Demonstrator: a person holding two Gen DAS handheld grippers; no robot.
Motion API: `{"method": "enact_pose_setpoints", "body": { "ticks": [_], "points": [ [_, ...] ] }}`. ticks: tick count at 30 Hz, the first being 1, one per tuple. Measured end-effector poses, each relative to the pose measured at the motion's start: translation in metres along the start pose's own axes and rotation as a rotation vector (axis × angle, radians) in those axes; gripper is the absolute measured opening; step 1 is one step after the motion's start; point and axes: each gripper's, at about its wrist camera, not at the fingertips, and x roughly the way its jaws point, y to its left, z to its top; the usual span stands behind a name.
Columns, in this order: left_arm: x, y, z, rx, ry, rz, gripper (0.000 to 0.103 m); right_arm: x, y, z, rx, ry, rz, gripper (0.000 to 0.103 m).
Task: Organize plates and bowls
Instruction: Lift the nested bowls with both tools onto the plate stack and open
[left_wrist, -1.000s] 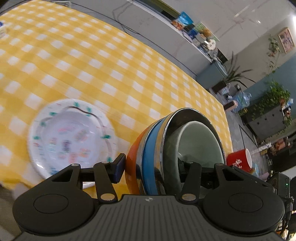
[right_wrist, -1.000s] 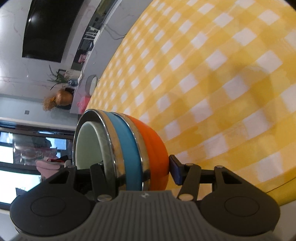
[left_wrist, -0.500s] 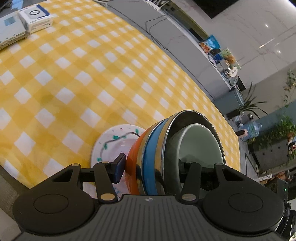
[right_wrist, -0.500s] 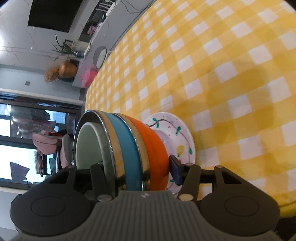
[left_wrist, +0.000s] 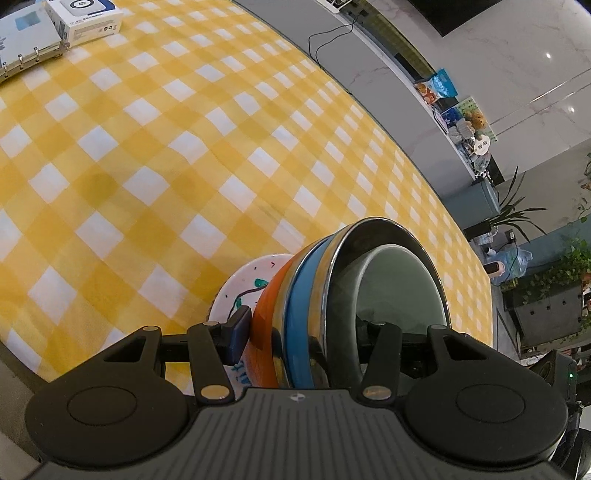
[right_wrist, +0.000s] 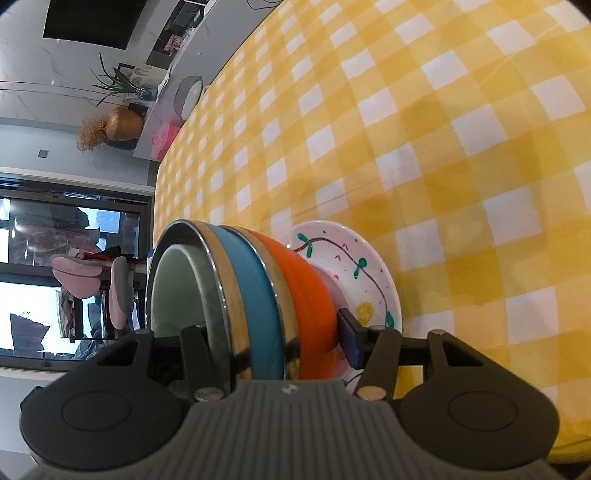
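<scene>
Bowl stack (left_wrist: 314, 306) (right_wrist: 258, 295), clamped between my left hand-held gripper (left_wrist: 306, 338) and right hand-held gripper (right_wrist: 273, 341), touching the patterned plate (right_wrist: 354, 266) (left_wrist: 243, 280).

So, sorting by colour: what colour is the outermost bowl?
Orange bowl, clearest in the right wrist view.

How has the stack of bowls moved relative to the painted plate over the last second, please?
Yes: the stack of bowls has travelled across the checkered tablecloth and now sits over the painted plate.

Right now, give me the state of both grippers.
Left gripper: shut on the stack of nested bowls, above the painted plate.
Right gripper: shut on the same stack.
</scene>
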Motion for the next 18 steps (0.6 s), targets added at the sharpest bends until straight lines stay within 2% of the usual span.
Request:
{"method": "enact_pose_setpoints", "body": {
  "ticks": [12, 18],
  "points": [
    [0.0014, -0.0013, -0.0022, 0.016, -0.007, 0.003, 0.057, 0.0006, -0.0044, -0.0040, -0.018, -0.009, -0.001, 0.054],
    [0.0013, -0.0012, -0.0026, 0.021, -0.010, 0.005, 0.057, -0.0013, 0.0007, -0.0059, -0.038, -0.015, -0.012, 0.058]
  ]
}}
